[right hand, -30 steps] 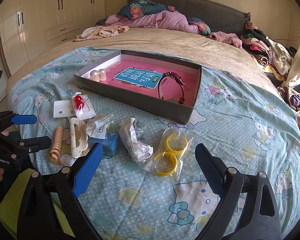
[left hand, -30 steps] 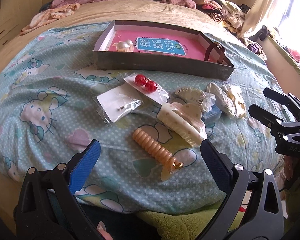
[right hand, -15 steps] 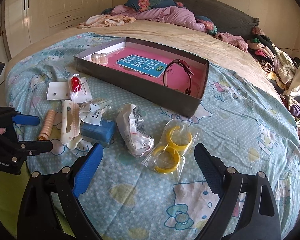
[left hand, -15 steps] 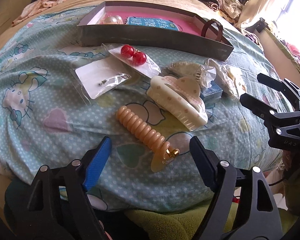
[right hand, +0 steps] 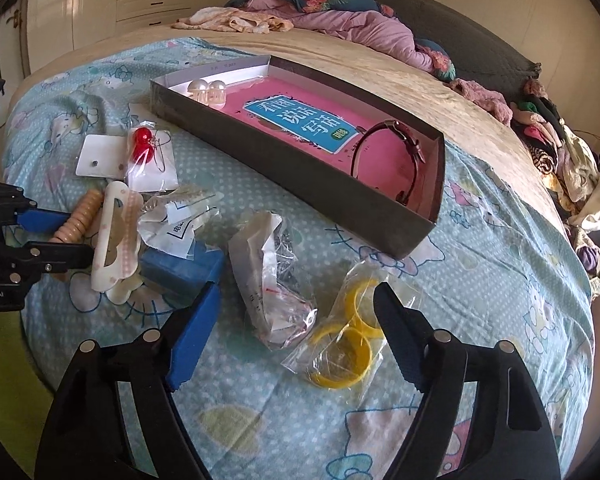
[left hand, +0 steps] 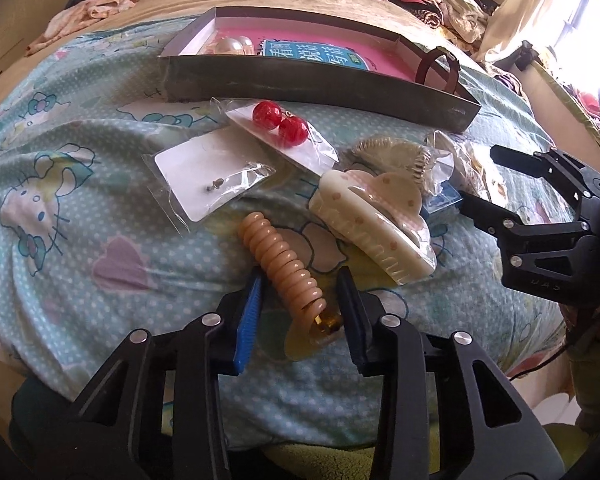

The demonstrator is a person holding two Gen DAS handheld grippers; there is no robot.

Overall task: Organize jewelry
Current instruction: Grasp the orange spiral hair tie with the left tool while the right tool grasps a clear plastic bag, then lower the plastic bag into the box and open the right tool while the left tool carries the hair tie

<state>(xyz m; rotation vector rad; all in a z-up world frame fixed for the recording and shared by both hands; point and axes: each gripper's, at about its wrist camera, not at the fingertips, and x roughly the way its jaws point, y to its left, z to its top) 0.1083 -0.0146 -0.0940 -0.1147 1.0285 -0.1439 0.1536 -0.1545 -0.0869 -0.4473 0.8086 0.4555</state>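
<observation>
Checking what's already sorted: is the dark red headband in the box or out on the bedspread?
In. The headband stands on the pink floor inside the grey box, near its right end wall.

Both views are wrist fisheyes looking steeply down and forward over a bed [left hand: 75, 208], each with its own fingers at 6 o'clock. The left view sits low and close at the bed's near edge, facing the tray [left hand: 312, 88] at 12 o'clock, with the coil clip [left hand: 283, 268] right under the lens and the right gripper [left hand: 496, 184] entering at 3 o'clock. The right view stands further along the same edge, slightly higher, with the tray [right hand: 300, 176] at 12 o'clock and the left gripper [right hand: 63, 236] at 9 o'clock. Both views share the tray, the red beads [left hand: 284, 124] [right hand: 142, 145], the claw clip [left hand: 374, 220] [right hand: 115, 236] and the coil clip [right hand: 77, 220].
</observation>
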